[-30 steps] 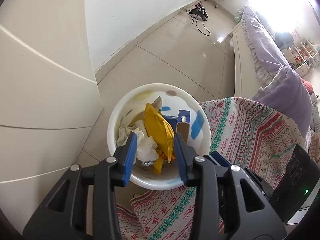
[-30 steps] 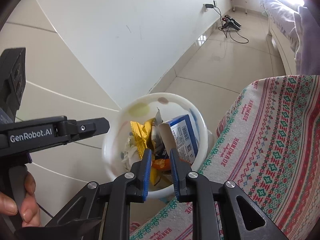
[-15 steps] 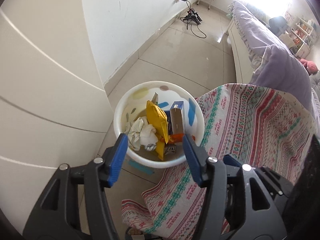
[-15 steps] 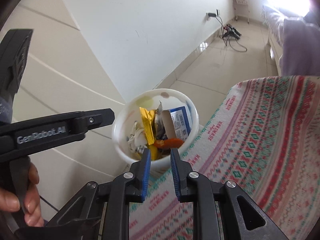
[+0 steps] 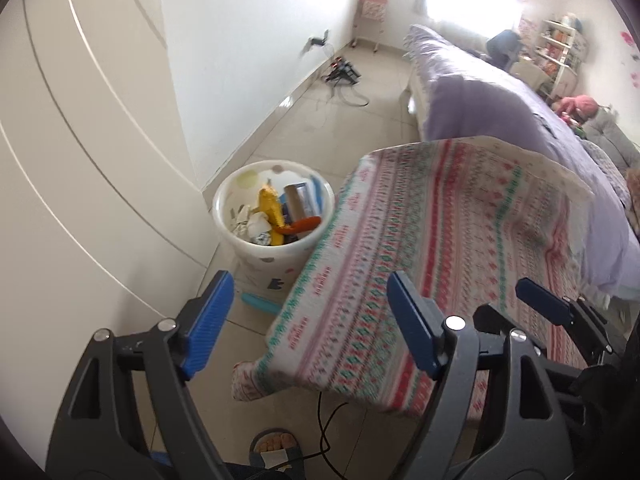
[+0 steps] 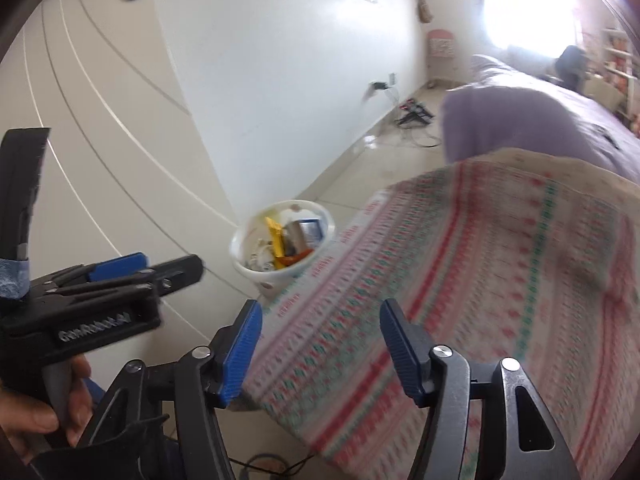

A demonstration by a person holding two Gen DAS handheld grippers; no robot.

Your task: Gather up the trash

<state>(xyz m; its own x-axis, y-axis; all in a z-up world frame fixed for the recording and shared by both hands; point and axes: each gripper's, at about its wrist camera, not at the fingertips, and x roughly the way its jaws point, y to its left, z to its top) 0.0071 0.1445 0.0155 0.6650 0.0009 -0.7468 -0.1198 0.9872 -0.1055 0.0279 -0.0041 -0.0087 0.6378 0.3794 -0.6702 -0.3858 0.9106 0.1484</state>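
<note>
The trash [image 5: 276,216] sits heaped in a white bin [image 5: 240,240] on the floor [image 5: 352,128], wedged between the white wall panels and the corner of the patterned tabletop [image 5: 440,240]. It looks light and crushable: a yellow wrapper [image 5: 270,206] standing nearly upright with its long axis pointing up out of the bin, crumpled white paper [image 5: 252,224], a blue carton [image 6: 310,228] on end, and an orange piece [image 5: 302,224] lying across. Any further piece would likely be best pinched at a free edge, and the bin itself by its rim. The left gripper [image 5: 308,322] and the right gripper [image 6: 320,348] have both just been opening; their fingers stand wide with nothing between them.
</note>
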